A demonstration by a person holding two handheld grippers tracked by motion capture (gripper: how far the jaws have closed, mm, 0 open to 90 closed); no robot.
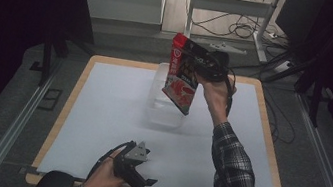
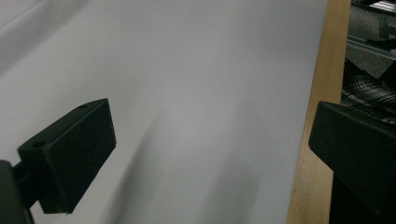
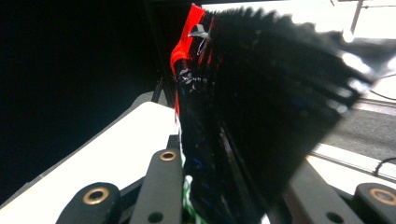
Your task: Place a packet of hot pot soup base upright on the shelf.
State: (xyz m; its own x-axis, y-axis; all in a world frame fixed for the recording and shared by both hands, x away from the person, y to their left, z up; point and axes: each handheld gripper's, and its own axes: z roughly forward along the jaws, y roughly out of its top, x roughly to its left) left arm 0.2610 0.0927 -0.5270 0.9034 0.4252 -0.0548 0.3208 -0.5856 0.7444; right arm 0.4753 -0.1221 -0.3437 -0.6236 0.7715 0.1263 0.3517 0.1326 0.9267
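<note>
My right tongs (image 1: 202, 69) pinch the snack packet (image 1: 183, 73) above the clear tub (image 1: 164, 111), centre frame; I'd lower it straight in. Left tongs (image 1: 141, 173) rest spread.

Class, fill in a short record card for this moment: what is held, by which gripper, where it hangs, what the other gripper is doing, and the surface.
Held item: red and black snack bag
Holder: right gripper, jaws closed on the bag's edge
Position: bag hangs tilted above the clear plastic container
Other gripper: left gripper, jaws open, holding nothing, near the table's front edge
Surface: white table top with wooden rim
</note>
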